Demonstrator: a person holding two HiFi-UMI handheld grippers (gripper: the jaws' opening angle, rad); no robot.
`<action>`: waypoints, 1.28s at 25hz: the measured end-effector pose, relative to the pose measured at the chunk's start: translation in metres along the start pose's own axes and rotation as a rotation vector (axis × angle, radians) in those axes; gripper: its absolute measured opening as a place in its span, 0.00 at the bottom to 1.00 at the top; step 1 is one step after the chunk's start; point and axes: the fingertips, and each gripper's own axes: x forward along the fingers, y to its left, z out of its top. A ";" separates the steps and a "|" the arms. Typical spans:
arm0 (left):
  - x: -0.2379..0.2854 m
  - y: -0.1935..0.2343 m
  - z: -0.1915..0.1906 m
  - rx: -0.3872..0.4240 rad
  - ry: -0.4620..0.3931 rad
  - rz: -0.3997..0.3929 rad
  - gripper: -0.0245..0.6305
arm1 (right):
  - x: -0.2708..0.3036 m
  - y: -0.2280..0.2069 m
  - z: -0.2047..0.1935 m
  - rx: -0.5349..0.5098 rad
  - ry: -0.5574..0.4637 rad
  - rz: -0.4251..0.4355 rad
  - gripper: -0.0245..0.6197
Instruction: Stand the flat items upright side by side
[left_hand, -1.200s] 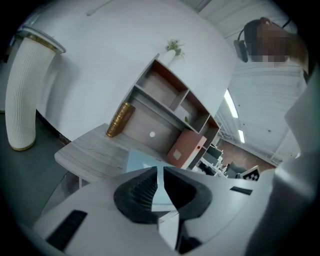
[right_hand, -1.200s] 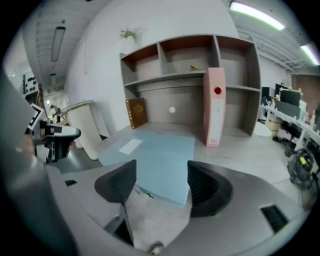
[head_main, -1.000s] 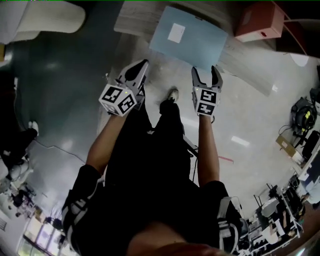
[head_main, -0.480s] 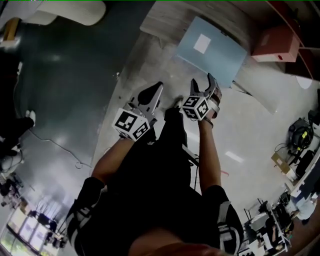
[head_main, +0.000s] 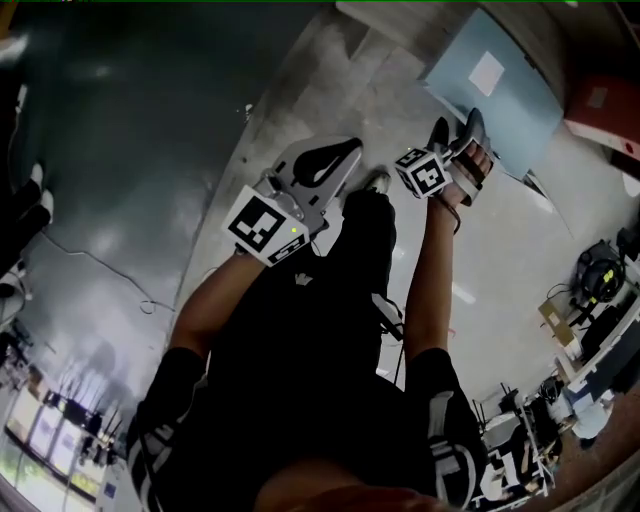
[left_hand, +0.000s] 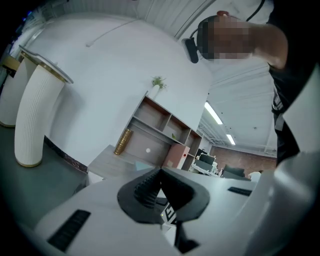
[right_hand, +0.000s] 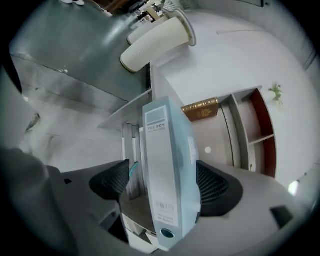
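Nearest us, the left tongs (head_main: 332, 160) are shut tight with nothing between them, held clear of the work. Beyond them, the right tongs (head_main: 458, 128) have rolled onto their side and dropped toward the bench (head_main: 545, 30). Their jaws have just been opening and now stand wide, straddling the spine of the pale blue file box (head_main: 500, 85), which lies flat at the bench's near edge. We judge this the reach before a grasp: the box is framed but not yet pinched, so nothing has been stood upright. In the right gripper view a gap shows on one side of the box; whether the other side is touched we cannot tell. The head view crops the box's far corner and most of the bench, and we see no second flat item. Farther back stands a shelf unit (right_hand: 247, 132).
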 end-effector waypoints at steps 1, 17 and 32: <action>-0.003 0.007 -0.004 -0.006 -0.001 -0.002 0.07 | 0.006 -0.002 0.000 -0.007 0.013 -0.020 0.67; -0.031 0.015 -0.006 -0.028 -0.069 -0.058 0.07 | 0.030 -0.022 0.002 -0.035 0.059 -0.121 0.55; -0.006 -0.060 0.082 -0.025 -0.042 -0.159 0.07 | -0.047 -0.097 -0.008 0.400 -0.201 -0.024 0.52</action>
